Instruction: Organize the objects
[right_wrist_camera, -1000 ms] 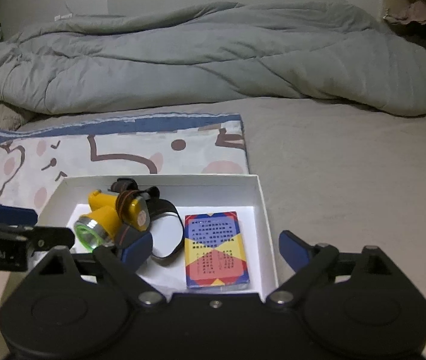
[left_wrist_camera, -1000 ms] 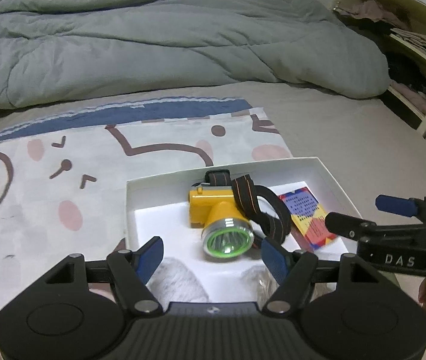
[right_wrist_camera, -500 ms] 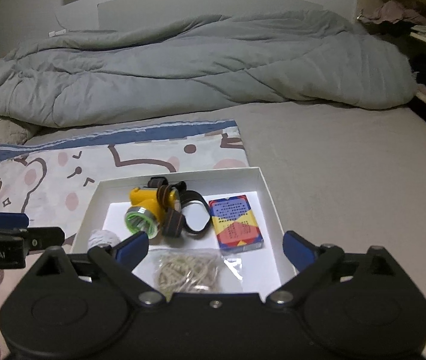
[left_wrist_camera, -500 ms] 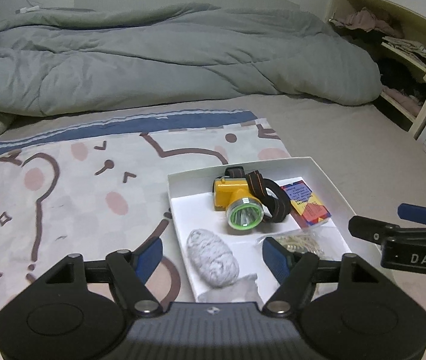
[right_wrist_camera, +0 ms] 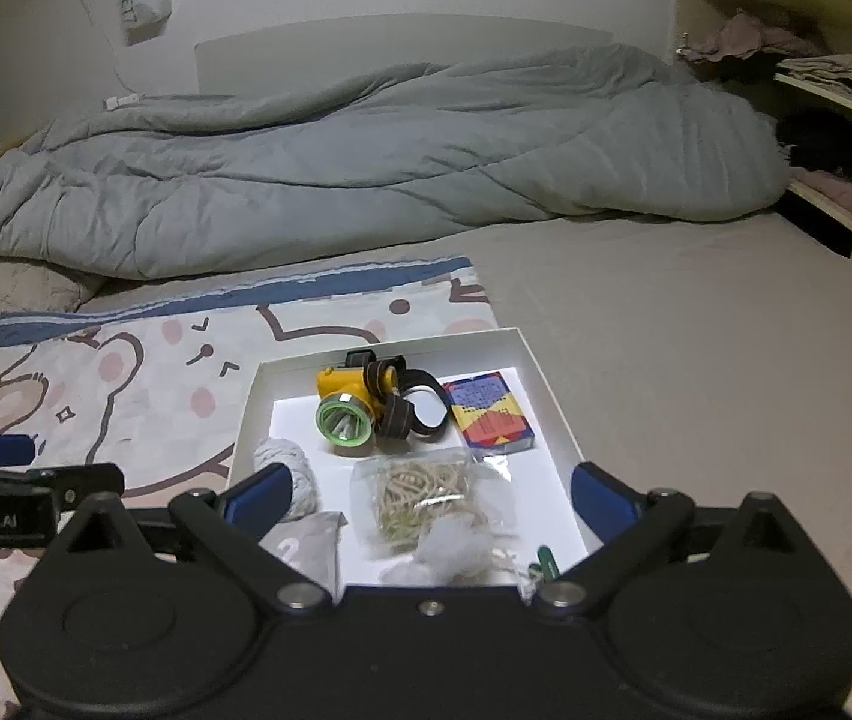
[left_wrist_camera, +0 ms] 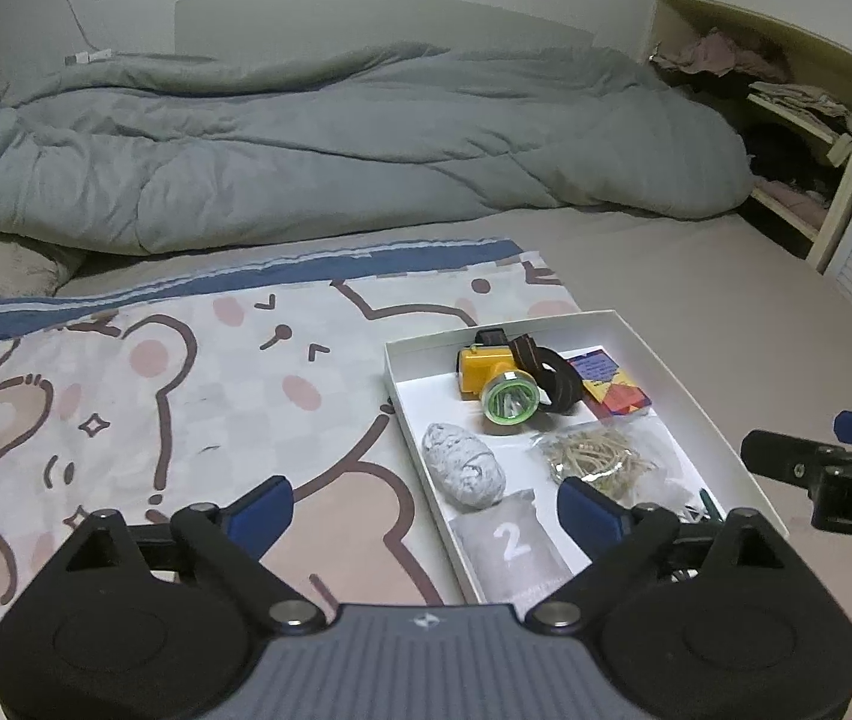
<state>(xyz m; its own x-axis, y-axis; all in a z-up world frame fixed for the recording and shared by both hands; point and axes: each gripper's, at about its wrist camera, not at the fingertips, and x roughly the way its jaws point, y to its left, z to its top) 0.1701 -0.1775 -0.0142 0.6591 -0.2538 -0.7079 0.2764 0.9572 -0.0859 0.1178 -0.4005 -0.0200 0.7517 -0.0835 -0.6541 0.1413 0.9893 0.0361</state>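
Note:
A white box [left_wrist_camera: 690,384] [right_wrist_camera: 552,402] lies on the bed. It holds a yellow headlamp [left_wrist_camera: 495,387] [right_wrist_camera: 348,405] with a dark strap, a colourful card box [left_wrist_camera: 612,387] [right_wrist_camera: 489,414], a bag of rubber bands [left_wrist_camera: 597,459] [right_wrist_camera: 420,495], a grey-white yarn ball [left_wrist_camera: 462,471] [right_wrist_camera: 291,468] and a grey pouch marked 2 [left_wrist_camera: 513,546]. My left gripper [left_wrist_camera: 426,510] is open and empty above the box's near left corner. My right gripper [right_wrist_camera: 429,495] is open and empty above the box's near edge.
A bear-print cloth [left_wrist_camera: 156,396] covers the bed's left part under the box. A rumpled grey duvet [left_wrist_camera: 336,144] lies across the back. An open shelf with clothes [left_wrist_camera: 786,96] stands at the right. Bare bedsheet [right_wrist_camera: 696,330] lies right of the box.
Both grippers have drawn back and up from the box, so the whole box and more of its contents now show. Both stayed open and empty.

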